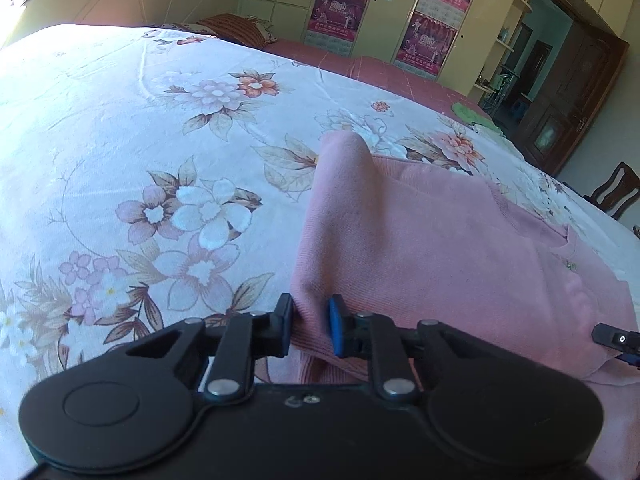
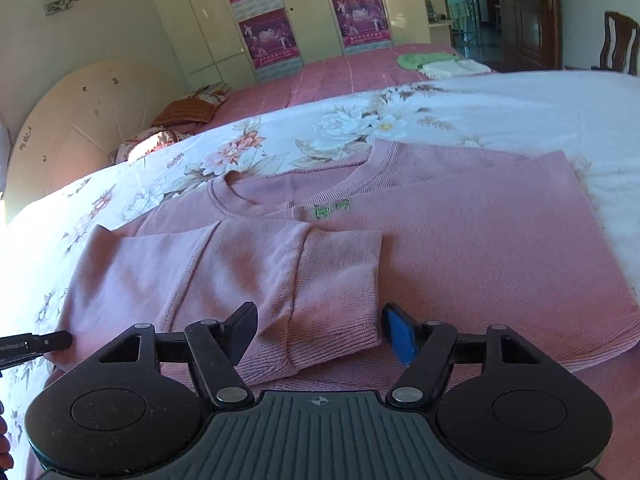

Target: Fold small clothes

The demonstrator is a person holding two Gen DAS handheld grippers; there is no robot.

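Observation:
A pink knitted sweater (image 2: 460,232) lies flat on the floral bedsheet (image 2: 520,120), its collar toward the far side and a small green mark (image 2: 332,211) below the collar. One sleeve (image 2: 248,272) is folded across its front, cuff toward me. My right gripper (image 2: 320,330) stands open over that cuff, and the pads do not press it. In the left wrist view my left gripper (image 1: 310,326) is shut on a raised fold at the sweater's (image 1: 460,248) left edge, pinching the fabric (image 1: 340,208) into a ridge. The left gripper's tip (image 2: 44,342) shows at the right wrist view's left edge.
The floral sheet (image 1: 120,140) spreads wide to the left of the sweater. Beyond it are a pink bedcover (image 2: 340,72), a green cloth (image 2: 424,59) and a white cloth (image 2: 452,68), pillows (image 2: 188,110), wardrobes with posters (image 2: 268,40), and a wooden chair (image 2: 620,42).

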